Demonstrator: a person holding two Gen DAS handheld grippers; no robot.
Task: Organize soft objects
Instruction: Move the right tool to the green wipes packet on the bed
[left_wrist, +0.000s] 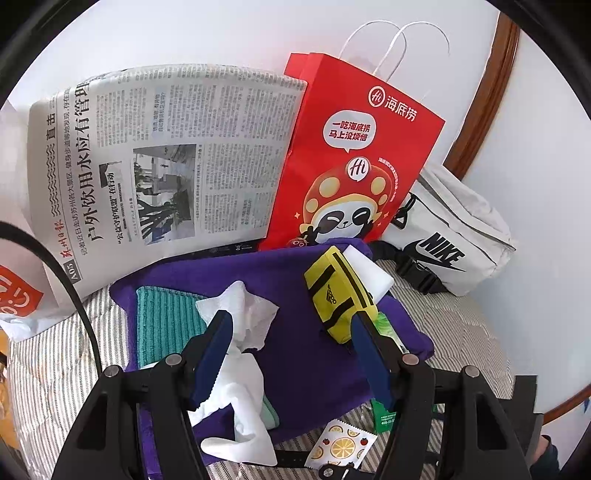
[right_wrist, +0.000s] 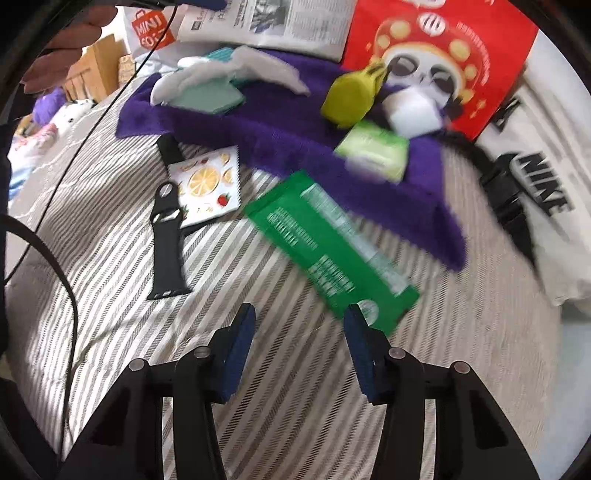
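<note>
Right wrist view: right gripper (right_wrist: 299, 343) jaws apart, empty; green packet (right_wrist: 328, 243) mid-frame looks light, crinkly — pinch its near edge.

Fuzzy purple towel (left_wrist: 306, 295), glossy red paper bag (left_wrist: 354, 155), matt newspaper (left_wrist: 166, 155)

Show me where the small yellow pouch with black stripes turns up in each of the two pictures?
Left wrist view: the small yellow pouch with black stripes lies right of centre on the purple towel, leaning on a white foam block.
Right wrist view: the pouch sits near the top, right of centre, blurred, on the same towel.
Shared landmark: the red paper bag with a panda cartoon just behind it.
</note>
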